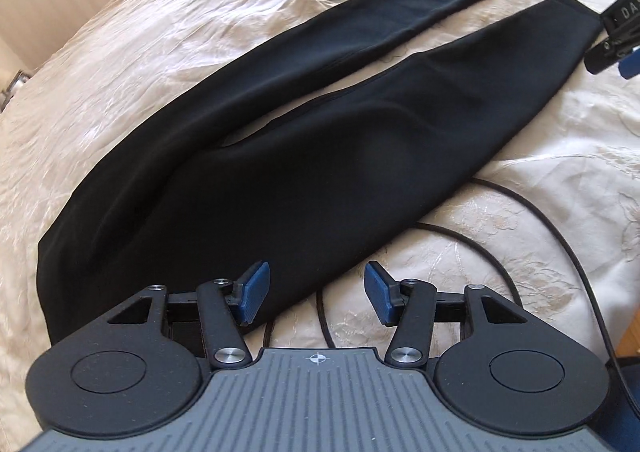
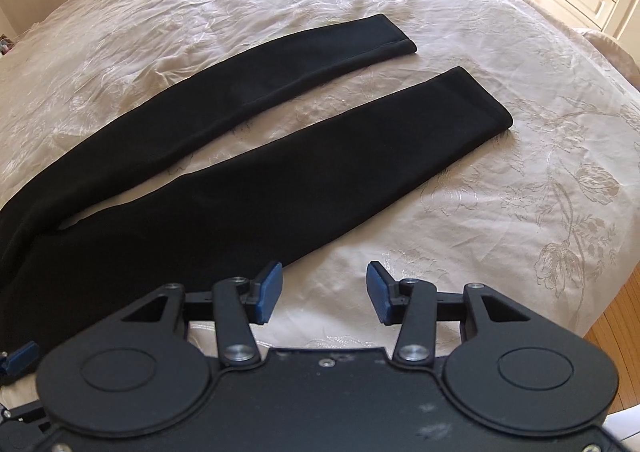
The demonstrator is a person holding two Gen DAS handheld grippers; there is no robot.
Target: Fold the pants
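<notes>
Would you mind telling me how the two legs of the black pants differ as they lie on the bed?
The near leg looks wider and its hem reaches further towards the right side of the bedspread; the far leg looks narrower and its hem stops shorter. The near leg's lower edge lies by both open grippers; the far leg lies beyond it, away from them. Both are black, flat, unfolded, and apart.
</notes>
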